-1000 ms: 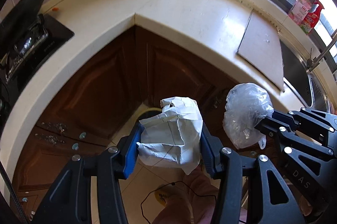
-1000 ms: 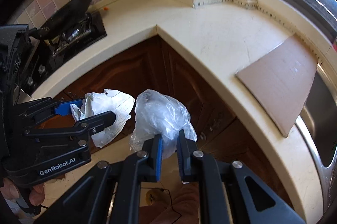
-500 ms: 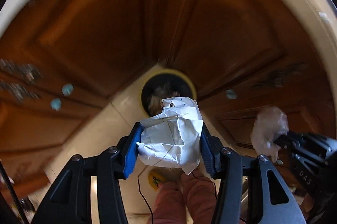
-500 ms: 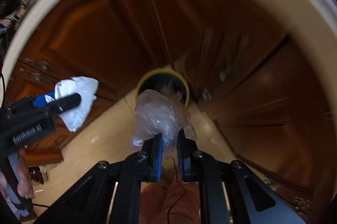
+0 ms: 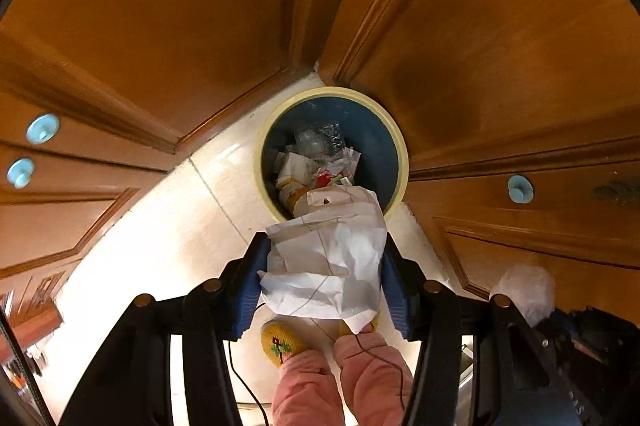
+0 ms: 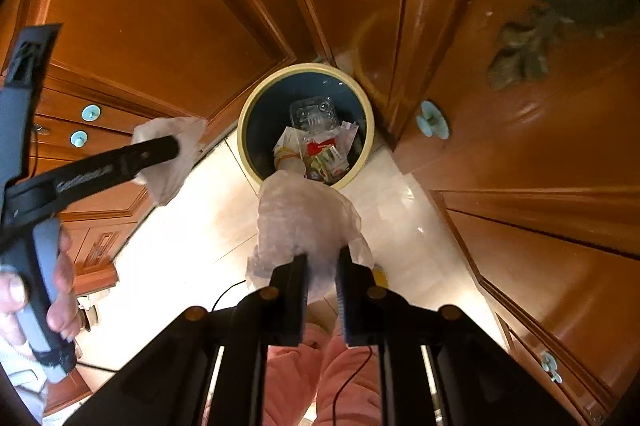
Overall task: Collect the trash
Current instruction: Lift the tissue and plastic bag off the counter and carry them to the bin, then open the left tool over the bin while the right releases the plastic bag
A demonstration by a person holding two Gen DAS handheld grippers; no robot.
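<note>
Below, a round trash bin with a cream rim stands on pale floor tiles in the corner of wooden cabinets, already holding wrappers and a clear plastic tray. The left gripper points down just short of the bin, its jaws opening with crumpled white paper still touching both blue pads. Beside it, the right gripper stays clamped on a clear plastic bag.
</note>
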